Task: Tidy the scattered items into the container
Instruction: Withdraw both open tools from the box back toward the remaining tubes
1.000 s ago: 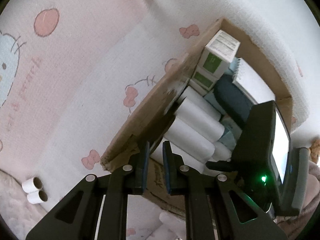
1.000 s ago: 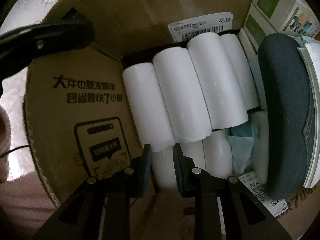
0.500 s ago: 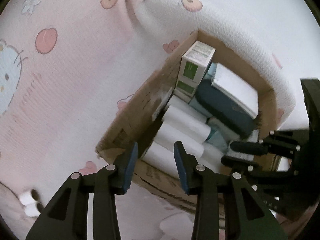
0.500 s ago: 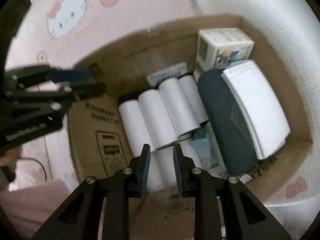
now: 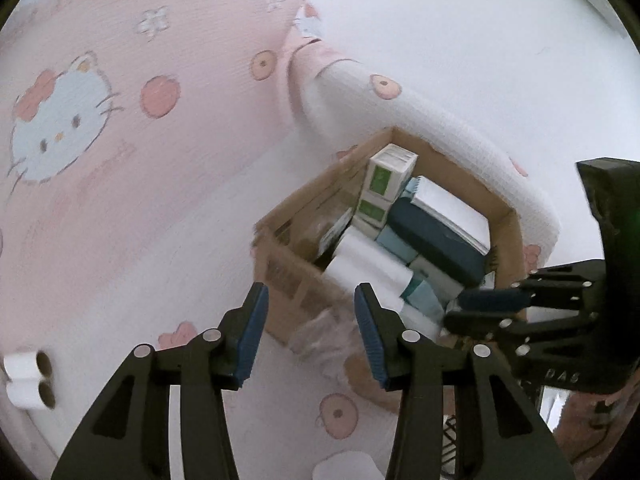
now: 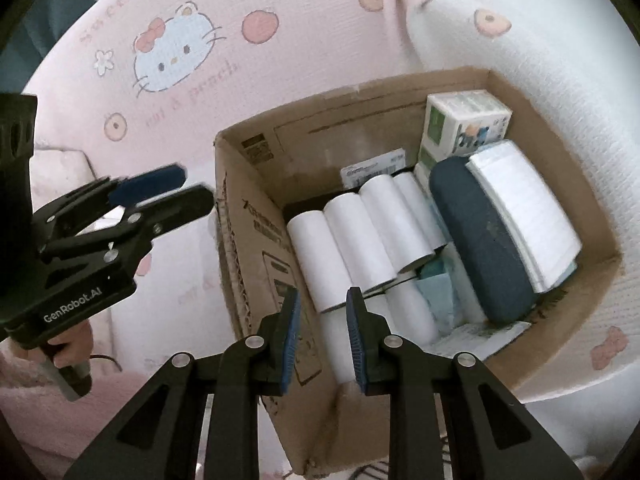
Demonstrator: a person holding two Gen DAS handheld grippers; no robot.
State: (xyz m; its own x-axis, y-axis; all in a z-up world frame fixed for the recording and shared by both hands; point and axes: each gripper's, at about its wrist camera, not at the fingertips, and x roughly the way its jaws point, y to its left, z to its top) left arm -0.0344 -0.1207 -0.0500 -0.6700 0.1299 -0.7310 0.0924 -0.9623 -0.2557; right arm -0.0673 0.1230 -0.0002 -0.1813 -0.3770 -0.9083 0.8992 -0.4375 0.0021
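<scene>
Up above the cardboard box [image 6: 256,264] now, both tools clear of it. Left gripper [image 5: 310,336] spread wide, nothing between the blue pads, hanging over the near corner of the box. Right gripper [image 6: 322,330] parted only a little, also carrying nothing, poised over the box's near wall. Inside, packed tight: white paper rolls [image 6: 360,236] side by side, a dark blue case [image 6: 484,240] with a white notebook [image 6: 524,212] against it, green-and-white cartons [image 6: 464,124] in the far corner. Out on the pink Hello Kitty bedding [image 5: 100,200], two loose rolls [image 5: 28,380] lying together, well apart from the box.
</scene>
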